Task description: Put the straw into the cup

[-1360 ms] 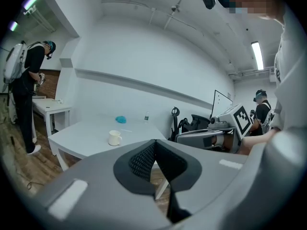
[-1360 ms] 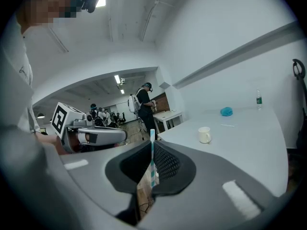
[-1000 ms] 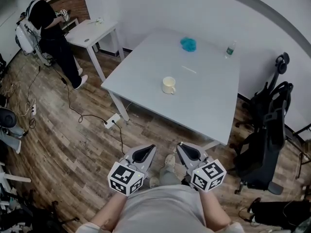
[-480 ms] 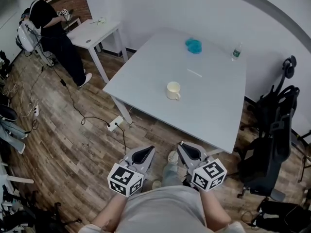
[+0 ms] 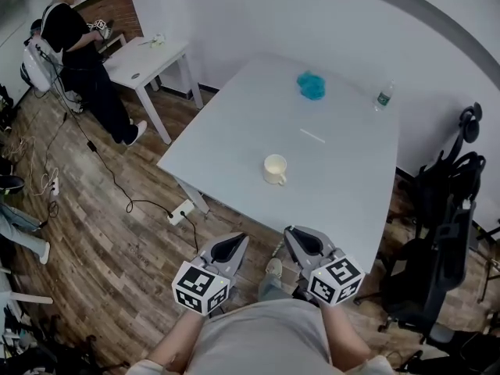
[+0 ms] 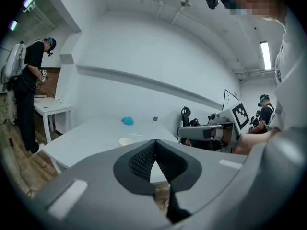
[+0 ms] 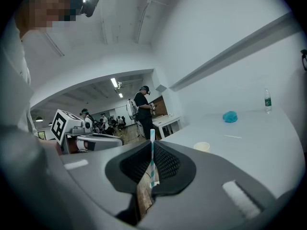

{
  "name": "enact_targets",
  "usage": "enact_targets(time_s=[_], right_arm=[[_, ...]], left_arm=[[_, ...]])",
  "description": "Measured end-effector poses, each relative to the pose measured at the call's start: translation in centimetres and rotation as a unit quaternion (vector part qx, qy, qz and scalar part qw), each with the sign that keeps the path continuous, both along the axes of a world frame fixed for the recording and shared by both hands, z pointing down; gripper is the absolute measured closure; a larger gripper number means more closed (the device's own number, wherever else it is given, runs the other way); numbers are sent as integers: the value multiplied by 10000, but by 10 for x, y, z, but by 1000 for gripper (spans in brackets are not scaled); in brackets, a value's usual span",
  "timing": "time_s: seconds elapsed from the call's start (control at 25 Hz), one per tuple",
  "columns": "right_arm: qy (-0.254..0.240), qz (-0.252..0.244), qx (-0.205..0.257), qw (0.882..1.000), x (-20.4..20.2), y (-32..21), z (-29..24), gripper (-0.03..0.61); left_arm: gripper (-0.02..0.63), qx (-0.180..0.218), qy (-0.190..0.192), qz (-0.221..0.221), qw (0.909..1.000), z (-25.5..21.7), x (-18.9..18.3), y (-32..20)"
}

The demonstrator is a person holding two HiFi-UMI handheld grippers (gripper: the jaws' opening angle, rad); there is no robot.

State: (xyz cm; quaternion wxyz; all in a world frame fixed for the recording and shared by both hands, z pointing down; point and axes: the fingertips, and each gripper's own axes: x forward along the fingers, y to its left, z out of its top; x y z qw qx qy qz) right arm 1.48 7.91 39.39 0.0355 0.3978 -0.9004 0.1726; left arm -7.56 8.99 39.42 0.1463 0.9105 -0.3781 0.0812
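Straw point(image 7: 152, 153) is pinched upright in the right gripper point(image 7: 152, 142), well apart from the cup point(image 5: 273, 168) on the table point(image 5: 348, 201). Left gripper point(image 6: 154, 146) is pressed together, empty. Looks light and crushable, so I'd hold it mid-length, gently.

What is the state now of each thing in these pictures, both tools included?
left tool: shut, holding nothing.
right tool: shut on the straw.
straw: upright between the right tool's jaws, not yet in the cup.
cup: upright on the table, no straw in it.
bottle: upright near the far edge.
blue cloth: crumpled.
white strip: lying flat.
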Motion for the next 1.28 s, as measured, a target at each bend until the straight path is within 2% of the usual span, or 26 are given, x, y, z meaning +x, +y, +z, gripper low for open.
enact_targets(time_s=[0.64,1.04,1.28], right_arm=[[-106,-199,-150,9996,39,-109,0,558],[-163,-568,-157,9981,53,-156,0,558],[-275,-514,-205,9981,60,-173,0,558]], left_arm=[[595,-138,11,-354,9993,1,28,-99],[595,-152,-96,-702,9974,0,40,-135],[595,-252,-151,-800,9964,6,39,-144]])
